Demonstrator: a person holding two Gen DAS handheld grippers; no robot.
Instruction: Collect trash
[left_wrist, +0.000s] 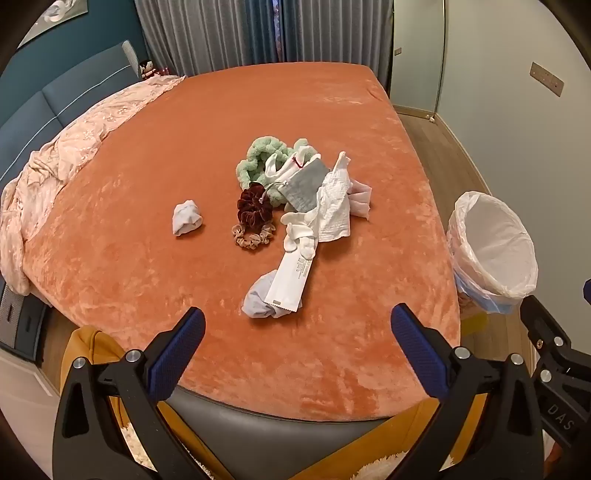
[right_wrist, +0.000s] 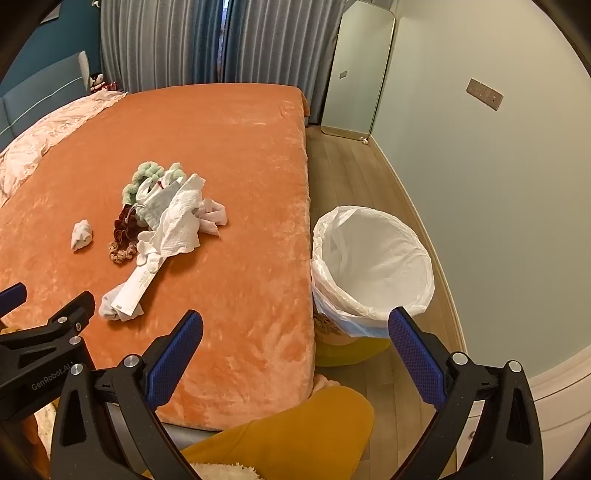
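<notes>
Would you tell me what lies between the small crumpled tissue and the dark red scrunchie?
Only bare orange blanket separates tissue and scrunchie; left wrist view.

Both wrist views look down across the bed (left_wrist: 332, 110), sharing the bin (right_wrist: 373, 266).

The orange bedspread (left_wrist: 332, 122) looks plush and velvety with a soft sheen; the white bin liner (right_wrist: 373, 258) is thin crinkled plastic; the dark-red scrunchie (left_wrist: 254, 206) looks like velvet.

The bin (right_wrist: 373, 273) stands on the floor (right_wrist: 369, 177) right of the bed (right_wrist: 236, 155).
</notes>
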